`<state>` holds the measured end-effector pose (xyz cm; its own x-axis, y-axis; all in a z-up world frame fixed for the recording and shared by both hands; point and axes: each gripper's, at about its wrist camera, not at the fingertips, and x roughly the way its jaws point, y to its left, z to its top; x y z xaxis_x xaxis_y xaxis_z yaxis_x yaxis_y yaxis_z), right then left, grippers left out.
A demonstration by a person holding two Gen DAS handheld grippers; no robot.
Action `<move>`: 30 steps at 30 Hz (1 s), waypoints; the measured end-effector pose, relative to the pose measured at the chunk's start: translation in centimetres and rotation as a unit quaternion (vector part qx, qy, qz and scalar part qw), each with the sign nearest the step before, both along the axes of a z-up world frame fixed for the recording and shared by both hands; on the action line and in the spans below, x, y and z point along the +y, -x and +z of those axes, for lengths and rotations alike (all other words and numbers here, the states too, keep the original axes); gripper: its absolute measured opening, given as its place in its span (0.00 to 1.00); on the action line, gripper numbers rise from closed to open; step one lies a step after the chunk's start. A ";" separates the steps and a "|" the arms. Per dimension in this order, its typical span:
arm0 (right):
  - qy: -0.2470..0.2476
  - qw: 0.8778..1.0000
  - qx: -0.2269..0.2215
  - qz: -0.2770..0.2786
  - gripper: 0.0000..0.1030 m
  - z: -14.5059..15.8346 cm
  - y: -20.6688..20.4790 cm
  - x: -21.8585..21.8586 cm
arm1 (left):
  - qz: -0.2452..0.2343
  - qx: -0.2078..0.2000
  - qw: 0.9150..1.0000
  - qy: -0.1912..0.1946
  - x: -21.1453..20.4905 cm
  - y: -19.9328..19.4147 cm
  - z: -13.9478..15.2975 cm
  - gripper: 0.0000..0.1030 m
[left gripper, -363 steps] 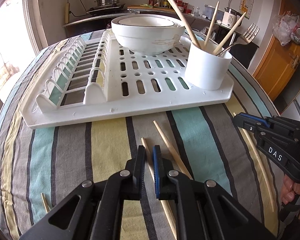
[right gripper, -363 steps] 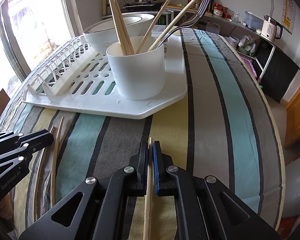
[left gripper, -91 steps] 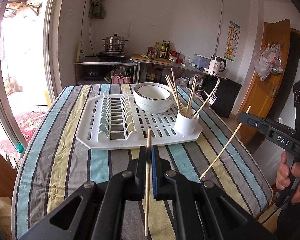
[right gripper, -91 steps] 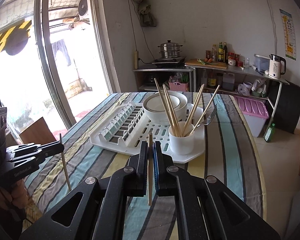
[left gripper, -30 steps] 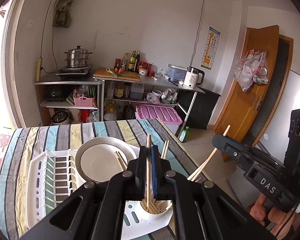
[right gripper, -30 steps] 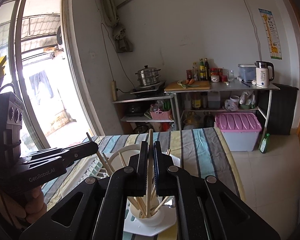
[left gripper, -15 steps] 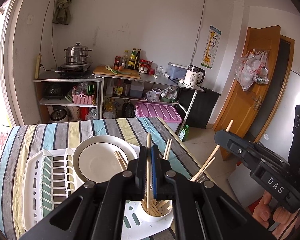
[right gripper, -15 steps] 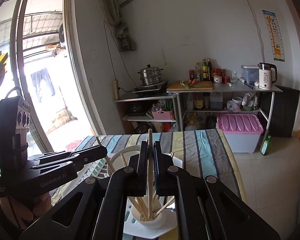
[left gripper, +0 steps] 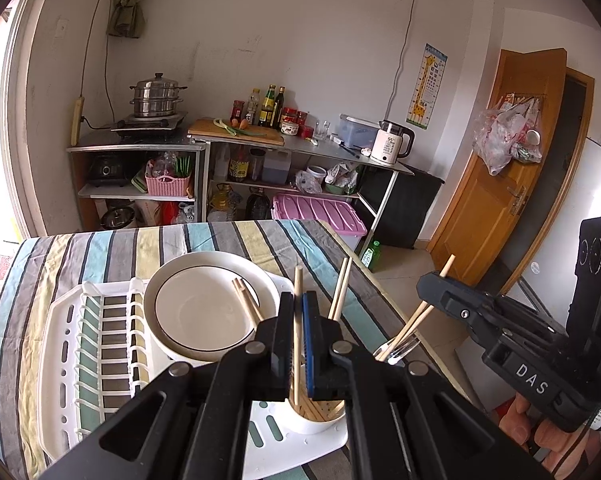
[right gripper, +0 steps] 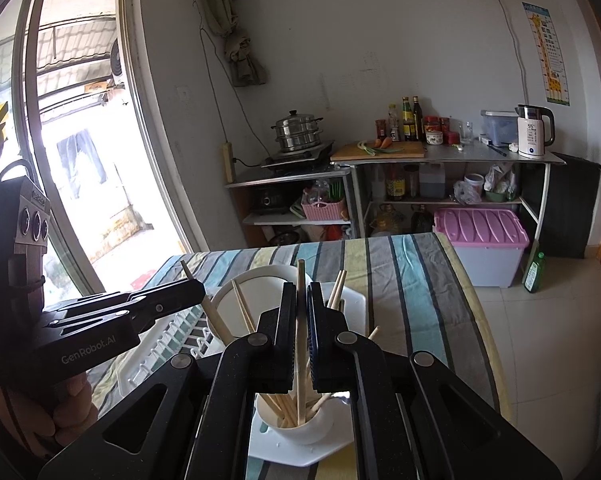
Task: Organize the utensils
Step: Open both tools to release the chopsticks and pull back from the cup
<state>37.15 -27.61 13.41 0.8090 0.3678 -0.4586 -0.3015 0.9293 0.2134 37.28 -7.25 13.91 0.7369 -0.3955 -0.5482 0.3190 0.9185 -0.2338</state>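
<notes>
Directly below both grippers sits the white cup (right gripper: pixel 300 426), each chopstick upright and aimed tip-down at it: left gripper (left gripper: pixel 298 334) and right gripper (right gripper: pixel 301 328) both clamp one chopstick

Left gripper (left gripper: pixel 298 312): off the striped table, now above the white cup (left gripper: pixel 318 420), its chopstick (left gripper: pixel 297 320) upright, lower end in the cup.
Right gripper (right gripper: pixel 301 308): likewise over the cup, second chopstick (right gripper: pixel 300 344) lowered inside.
</notes>
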 end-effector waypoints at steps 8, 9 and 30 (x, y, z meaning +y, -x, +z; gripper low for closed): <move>0.000 1.000 0.019 -0.009 0.05 -1.8 -0.5 -0.7 | 0.011 0.021 1.000 -0.004 0.6 -0.2 -1.9 0.05; 0.001 1.000 0.019 -0.009 0.05 -1.8 -0.5 -0.8 | 0.014 0.019 1.000 -0.005 0.6 -0.2 -2.0 0.05; 0.010 1.000 0.010 -0.004 0.34 -1.9 4.9 -1.1 | 0.039 -0.009 0.999 -0.003 2.8 4.5 -1.6 0.17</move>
